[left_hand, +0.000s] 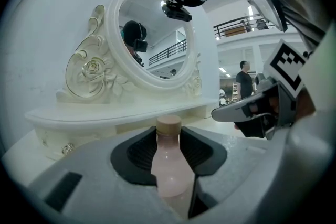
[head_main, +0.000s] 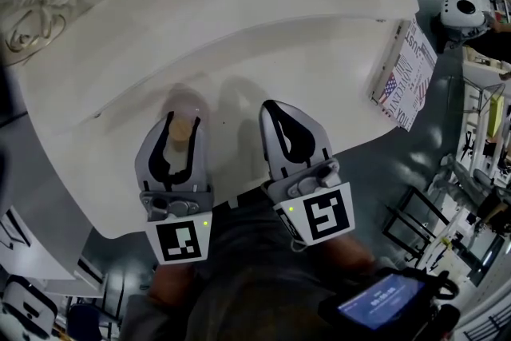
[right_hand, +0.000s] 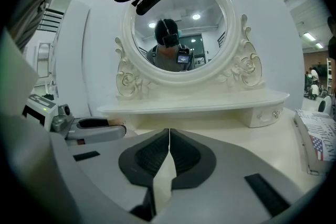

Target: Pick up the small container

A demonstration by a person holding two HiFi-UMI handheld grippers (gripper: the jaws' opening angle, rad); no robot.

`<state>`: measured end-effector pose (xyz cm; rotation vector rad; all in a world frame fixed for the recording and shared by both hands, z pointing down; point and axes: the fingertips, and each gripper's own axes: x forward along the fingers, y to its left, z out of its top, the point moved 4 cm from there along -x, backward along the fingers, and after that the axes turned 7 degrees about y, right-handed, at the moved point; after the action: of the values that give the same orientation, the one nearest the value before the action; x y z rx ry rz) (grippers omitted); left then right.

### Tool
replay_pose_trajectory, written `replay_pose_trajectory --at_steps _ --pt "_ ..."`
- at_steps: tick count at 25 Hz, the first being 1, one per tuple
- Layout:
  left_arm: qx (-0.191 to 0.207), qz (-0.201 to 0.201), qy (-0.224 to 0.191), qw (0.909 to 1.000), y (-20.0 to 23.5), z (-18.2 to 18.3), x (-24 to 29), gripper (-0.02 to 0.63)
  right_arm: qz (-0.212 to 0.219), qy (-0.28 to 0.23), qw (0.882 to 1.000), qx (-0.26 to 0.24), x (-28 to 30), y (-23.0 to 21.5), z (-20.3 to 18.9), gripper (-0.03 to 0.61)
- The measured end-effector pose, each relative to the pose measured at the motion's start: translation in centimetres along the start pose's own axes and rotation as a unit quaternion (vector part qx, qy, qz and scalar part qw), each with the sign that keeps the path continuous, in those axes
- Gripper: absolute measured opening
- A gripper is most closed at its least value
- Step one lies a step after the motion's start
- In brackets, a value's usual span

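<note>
**Left claw [head_main: 183,121] clenched on the small container [left_hand: 169,165], the lift itself in doubt**

The two dark pads press on the pale pink bottle from both sides. It stands upright between them and its tan cap [left_hand: 169,124] rises just above the pad tips. I judge that the grasp is made and the lifting is the step in hand. The next move calls for a straight raise with the bottle kept upright. The right claw [right_hand: 168,136] is beside the left one, pressed shut with nothing in it. The bottom of the bottle is hidden behind the jaws, so it probably rests on the white table [head_main: 319,68], but I cannot confirm it. Ahead of both claws stands the round mirror [right_hand: 178,23], and a printed paper [head_main: 403,76] to the right is cut off.
</note>
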<state>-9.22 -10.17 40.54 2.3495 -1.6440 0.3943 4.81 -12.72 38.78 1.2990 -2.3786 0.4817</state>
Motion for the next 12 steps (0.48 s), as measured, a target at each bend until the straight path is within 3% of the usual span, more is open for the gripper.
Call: replay_pose_trajectory --at_steps 12 --pt "0.006 0.005 -0.012 0.9999 0.7 3.4 -2.0 0.143 -0.01 -0.023 1.0 -0.01 -1.2 0.8 2.5 0.014"
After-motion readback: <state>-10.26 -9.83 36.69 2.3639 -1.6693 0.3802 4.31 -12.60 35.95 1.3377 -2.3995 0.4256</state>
